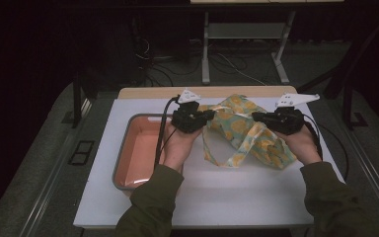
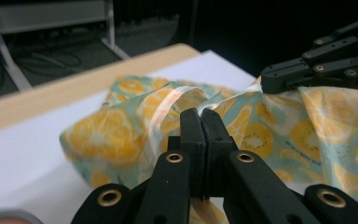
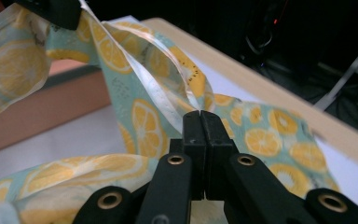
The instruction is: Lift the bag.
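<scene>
Above table (image 1: 197,197), both jaws seemingly pinching cloth (image 1: 242,131)

In the high view the left gripper (image 1: 208,116) hides the cloth's (image 1: 246,131) near-left edge, and the right gripper (image 1: 256,117) covers its right part. The pink tray's (image 1: 128,163) near right corner lies under a sleeve (image 1: 150,200). Both sleeves are cut off by the picture's bottom edge. Whatever lies between each gripper's pressed-together jaws is hidden.

Teal cloth bag (image 1: 246,133) w/ orange-slice print — salmon tray (image 1: 138,148), grey rim
</scene>
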Action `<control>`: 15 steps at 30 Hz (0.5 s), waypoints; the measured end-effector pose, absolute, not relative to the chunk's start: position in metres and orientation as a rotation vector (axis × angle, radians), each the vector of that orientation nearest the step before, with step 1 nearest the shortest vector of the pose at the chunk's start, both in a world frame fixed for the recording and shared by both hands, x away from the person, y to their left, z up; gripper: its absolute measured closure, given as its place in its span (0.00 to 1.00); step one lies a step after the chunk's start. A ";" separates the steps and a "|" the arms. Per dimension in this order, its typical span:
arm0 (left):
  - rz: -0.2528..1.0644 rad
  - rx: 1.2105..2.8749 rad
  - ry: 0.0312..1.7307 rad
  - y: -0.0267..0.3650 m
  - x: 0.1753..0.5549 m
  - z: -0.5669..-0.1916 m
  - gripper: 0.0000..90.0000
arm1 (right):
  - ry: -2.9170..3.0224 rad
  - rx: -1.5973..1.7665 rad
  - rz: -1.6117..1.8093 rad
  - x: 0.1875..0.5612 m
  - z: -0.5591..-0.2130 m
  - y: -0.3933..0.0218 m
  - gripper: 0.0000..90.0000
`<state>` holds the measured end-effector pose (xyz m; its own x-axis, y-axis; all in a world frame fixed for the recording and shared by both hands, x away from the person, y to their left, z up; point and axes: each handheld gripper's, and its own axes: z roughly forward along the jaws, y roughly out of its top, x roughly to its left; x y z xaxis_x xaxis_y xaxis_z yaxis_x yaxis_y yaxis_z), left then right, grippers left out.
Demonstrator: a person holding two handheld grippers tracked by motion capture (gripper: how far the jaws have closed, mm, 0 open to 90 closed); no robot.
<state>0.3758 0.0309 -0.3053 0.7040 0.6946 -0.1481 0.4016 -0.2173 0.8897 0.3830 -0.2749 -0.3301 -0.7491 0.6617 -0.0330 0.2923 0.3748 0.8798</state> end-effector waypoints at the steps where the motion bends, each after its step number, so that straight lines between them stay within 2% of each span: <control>1: 0.356 1.851 0.858 0.030 0.377 -0.304 0.99 | 2.252 0.826 1.339 0.384 -0.327 -0.275 0.99; 4: 0.358 1.883 0.870 0.025 0.389 -0.309 0.98 | 2.251 0.847 1.306 0.392 -0.326 -0.275 0.99; 15: 0.338 2.037 0.985 -0.014 0.439 -0.342 0.98 | 2.264 1.069 1.162 0.433 -0.365 -0.286 0.99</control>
<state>0.4393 -0.0142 -0.3423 0.6569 0.7465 -0.1065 0.5239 -0.3503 0.7764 0.4335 -0.2862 -0.3649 -0.6389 0.7693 0.0086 0.4555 0.3693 0.8100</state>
